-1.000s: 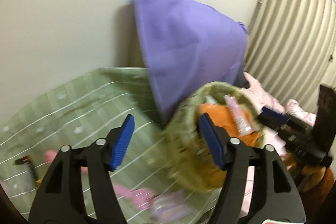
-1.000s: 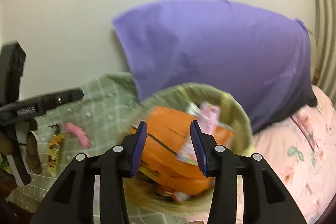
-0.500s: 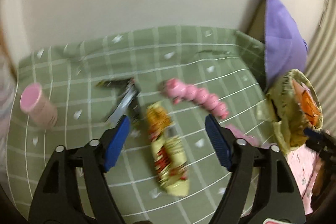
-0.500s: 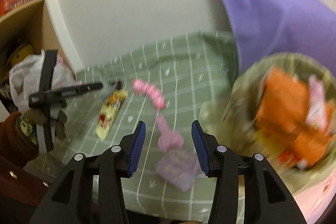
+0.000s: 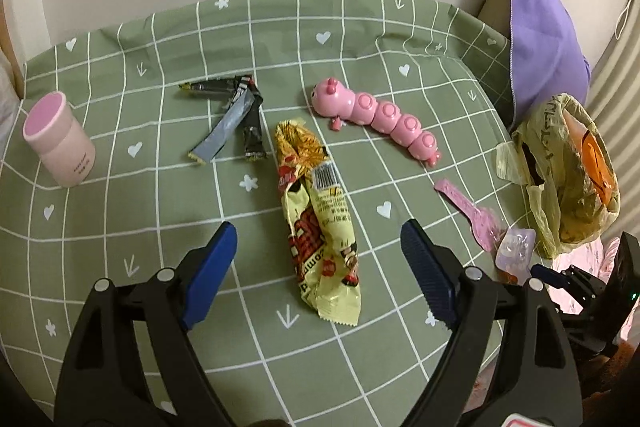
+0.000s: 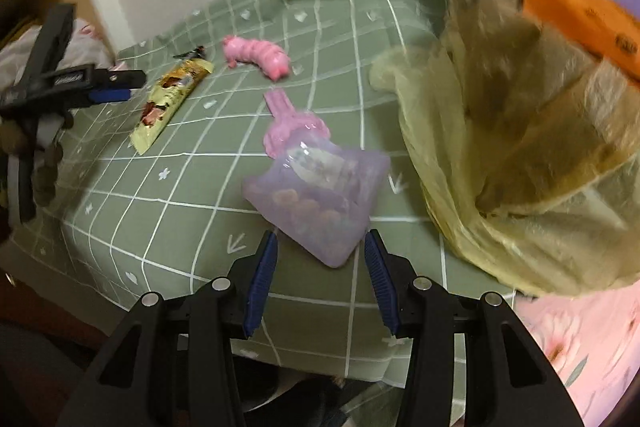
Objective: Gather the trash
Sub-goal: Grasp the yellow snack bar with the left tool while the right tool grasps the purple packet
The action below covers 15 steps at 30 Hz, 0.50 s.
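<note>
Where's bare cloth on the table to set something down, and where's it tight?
Free: the back strip of the green cloth along the wall; also the near-left stretch between the pink cup and the yellow wrapper. Crowded: the right edge, where the pink caterpillar toy, pink scoop, purple pouch and trash bag bunch together.

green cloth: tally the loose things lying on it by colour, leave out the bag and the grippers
Pink: 3 – cup, caterpillar toy, scoop
Yellow: 1 – snack wrapper
Black and grey: 1 – torn wrapper
Lilac: 1 – pouch
Total: 6
</note>
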Each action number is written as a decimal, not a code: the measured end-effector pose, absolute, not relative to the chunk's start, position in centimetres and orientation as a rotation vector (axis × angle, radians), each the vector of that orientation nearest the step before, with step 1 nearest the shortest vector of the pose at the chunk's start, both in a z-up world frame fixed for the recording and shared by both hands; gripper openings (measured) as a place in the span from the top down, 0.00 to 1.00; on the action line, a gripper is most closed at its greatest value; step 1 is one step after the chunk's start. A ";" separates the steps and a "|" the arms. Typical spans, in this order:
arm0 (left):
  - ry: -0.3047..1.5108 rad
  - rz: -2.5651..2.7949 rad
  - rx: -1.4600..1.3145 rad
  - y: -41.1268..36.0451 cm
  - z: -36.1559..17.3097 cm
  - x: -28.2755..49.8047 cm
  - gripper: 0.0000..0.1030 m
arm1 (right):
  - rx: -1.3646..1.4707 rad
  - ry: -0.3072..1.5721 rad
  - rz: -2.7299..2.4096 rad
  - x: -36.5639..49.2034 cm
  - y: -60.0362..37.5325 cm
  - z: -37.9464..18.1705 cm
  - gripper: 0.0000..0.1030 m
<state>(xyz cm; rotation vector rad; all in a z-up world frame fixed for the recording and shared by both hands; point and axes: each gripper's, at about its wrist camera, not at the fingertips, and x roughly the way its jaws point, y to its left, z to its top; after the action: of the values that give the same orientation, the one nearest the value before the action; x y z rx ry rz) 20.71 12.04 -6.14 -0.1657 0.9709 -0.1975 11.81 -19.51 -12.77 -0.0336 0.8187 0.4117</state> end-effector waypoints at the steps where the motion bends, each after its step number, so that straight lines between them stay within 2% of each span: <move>1: 0.978 -0.196 -0.167 12.0 -6.3 20.7 0.22 | -0.051 0.813 0.413 12.0 -19.2 -12.9 0.58; 9: 1.007 -0.193 -0.169 11.8 -6.9 20.6 0.23 | -0.066 0.809 0.438 14.7 -17.2 -12.8 0.59; 10: 1.008 -0.192 -0.169 11.9 -6.9 20.6 0.23 | -0.025 0.814 0.466 15.2 -17.3 -12.7 0.64; 11: 1.008 -0.190 -0.169 11.9 -6.8 20.6 0.23 | -0.016 0.817 0.469 15.2 -17.3 -12.6 0.79; 12: 1.006 -0.188 -0.167 11.9 -6.8 20.6 0.24 | -0.010 0.818 0.468 15.4 -17.3 -12.5 0.85; 15: 1.001 -0.179 -0.169 12.1 -6.6 20.7 0.25 | -0.018 0.793 0.456 15.3 -17.1 -11.6 0.92</move>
<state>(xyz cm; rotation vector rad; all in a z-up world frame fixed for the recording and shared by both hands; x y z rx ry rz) 20.68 12.07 -6.65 -0.1687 1.0011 -0.1785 15.31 -17.06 -11.58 -0.0176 0.7927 0.4557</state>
